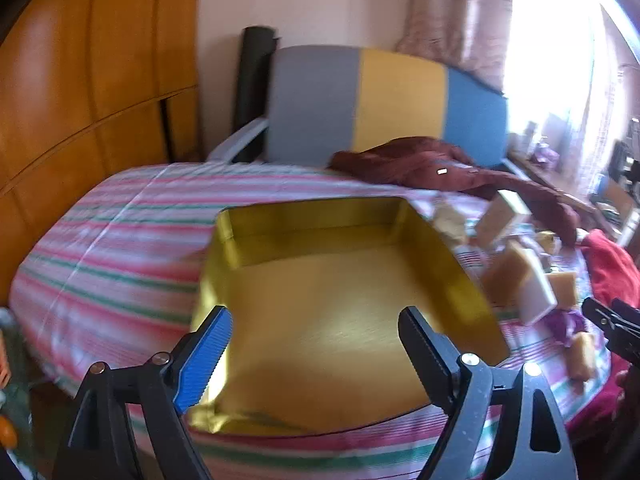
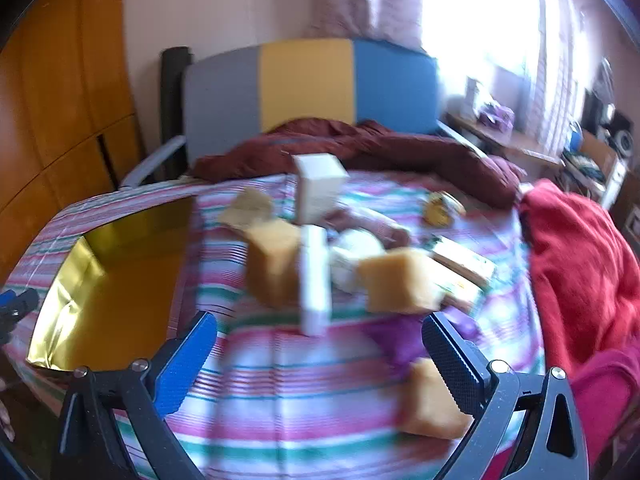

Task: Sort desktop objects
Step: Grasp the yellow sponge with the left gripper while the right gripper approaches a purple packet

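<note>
- The left tongs [image 1: 316,334] stand wide apart with nothing between the fingers; they hang over the near part of the gold tin tray [image 1: 360,232], whose bare floor fills the gap between them.
- The right tongs [image 2: 320,344] are likewise spread wide and hold nothing; striped bedsheet [image 2: 272,384] shows between the fingers.
- In the right wrist view, a yellow sponge block [image 2: 430,404] lies just beside the right finger, at about 4 o'clock from the tongs' middle.
- At 12 o'clock from the right tongs sits a blurred heap: a white slim box [image 2: 316,280] standing on end, a tall white carton [image 2: 320,188] behind it, and two more sponge blocks, one to each side [image 2: 276,260] [image 2: 396,280].
- A purple wrapper [image 2: 396,336] lies near the right finger at about 2 o'clock.
- The tray rests on the bed at 9 o'clock from the heap, open side up.
- Farther out: a maroon blanket [image 2: 360,144] at 12 o'clock, a red cloth [image 2: 580,264] at 3 o'clock.
</note>
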Motion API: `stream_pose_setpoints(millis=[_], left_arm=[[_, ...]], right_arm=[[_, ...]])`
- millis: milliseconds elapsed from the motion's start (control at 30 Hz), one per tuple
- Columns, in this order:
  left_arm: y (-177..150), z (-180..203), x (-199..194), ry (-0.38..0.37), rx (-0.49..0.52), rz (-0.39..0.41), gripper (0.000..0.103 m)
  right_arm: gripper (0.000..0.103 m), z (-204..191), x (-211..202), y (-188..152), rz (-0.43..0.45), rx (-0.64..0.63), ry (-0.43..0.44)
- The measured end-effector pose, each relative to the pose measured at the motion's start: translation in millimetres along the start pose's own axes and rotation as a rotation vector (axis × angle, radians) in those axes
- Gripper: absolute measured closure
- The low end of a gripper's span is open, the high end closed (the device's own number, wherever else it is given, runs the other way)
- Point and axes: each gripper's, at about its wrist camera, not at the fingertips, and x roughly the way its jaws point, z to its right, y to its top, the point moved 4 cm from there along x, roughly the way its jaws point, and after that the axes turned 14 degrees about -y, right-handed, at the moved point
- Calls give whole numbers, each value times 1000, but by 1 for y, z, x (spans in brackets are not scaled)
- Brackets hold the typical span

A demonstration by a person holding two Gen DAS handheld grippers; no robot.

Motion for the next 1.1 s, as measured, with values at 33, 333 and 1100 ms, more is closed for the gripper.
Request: stream_pose_setpoints(millis=[33, 333, 1100], left_arm=[[1, 5, 1, -28, 11, 4, 12], [13, 54, 15, -212, 100, -13, 0], [27, 136, 90, -312, 204, -218, 33]], right_arm=[[0, 13, 2, -1, -18, 8, -23], [0, 89, 17, -26, -188, -2, -111], [0, 115, 70, -6, -416, -26, -41]])
